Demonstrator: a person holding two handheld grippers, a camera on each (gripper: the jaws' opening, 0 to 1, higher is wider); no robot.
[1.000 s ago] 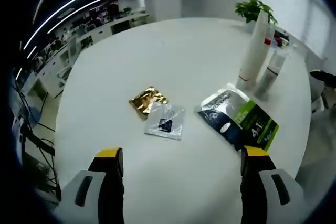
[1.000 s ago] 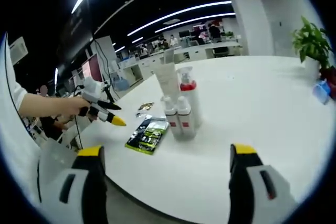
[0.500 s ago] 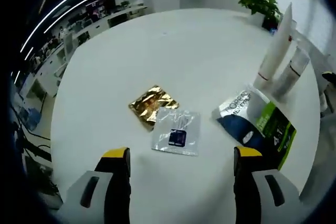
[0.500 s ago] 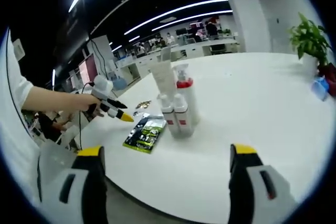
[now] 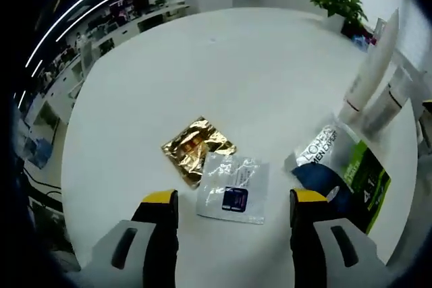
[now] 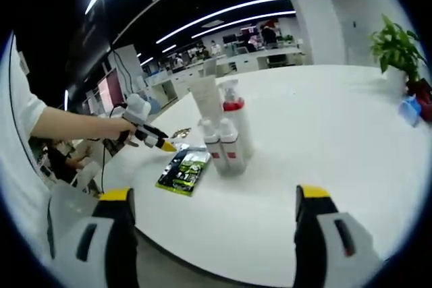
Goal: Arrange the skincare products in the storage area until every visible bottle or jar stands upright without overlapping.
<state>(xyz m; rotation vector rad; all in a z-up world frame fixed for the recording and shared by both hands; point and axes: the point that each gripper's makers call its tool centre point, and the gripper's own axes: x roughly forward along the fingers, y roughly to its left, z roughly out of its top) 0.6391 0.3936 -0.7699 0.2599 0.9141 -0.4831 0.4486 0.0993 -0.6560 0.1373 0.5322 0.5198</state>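
My left gripper point(image 5: 229, 200) is open, low over a clear sachet with a dark label point(image 5: 234, 187) that lies flat on the white round table point(image 5: 223, 65). A crumpled gold sachet point(image 5: 196, 148) touches its far left corner. A dark blue and green pouch point(image 5: 341, 173) lies to the right, beside a tall white tube point(image 5: 370, 65) and a grey bottle point(image 5: 386, 104). In the right gripper view the tube point(image 6: 205, 102), a red-collared pump bottle point(image 6: 235, 116) and two small white bottles point(image 6: 225, 148) stand upright together. My right gripper point(image 6: 210, 197) is open over the table edge, apart from them. The left gripper point(image 6: 152, 136) shows there in a hand.
A potted plant point(image 5: 339, 5) and small items stand at the table's far edge. The plant point(image 6: 397, 52) and a blue object point(image 6: 411, 112) sit far right in the right gripper view. Office desks and chairs surround the table. A person's arm point(image 6: 67, 126) reaches in from the left.
My left gripper has moved forward and down toward the clear sachet, its jaws a little closer together. The right gripper has hardly moved.
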